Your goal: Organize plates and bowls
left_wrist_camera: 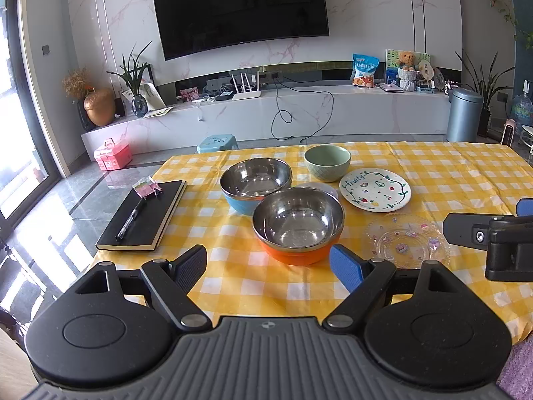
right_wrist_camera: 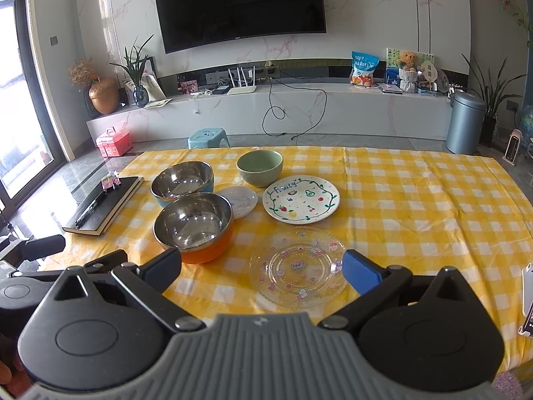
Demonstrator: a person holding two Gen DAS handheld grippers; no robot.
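On the yellow checked tablecloth stand an orange-sided steel bowl, a blue-sided steel bowl behind it, and a green bowl. A white painted "Fruity" plate, a small white dish and a clear glass plate lie beside them. My left gripper is open, just short of the orange bowl. My right gripper is open over the glass plate's near edge.
A black notebook with a pen and a small packet lies at the table's left edge. A phone lies at the right edge. Beyond the table are a TV wall, a low cabinet, a blue stool and a grey bin.
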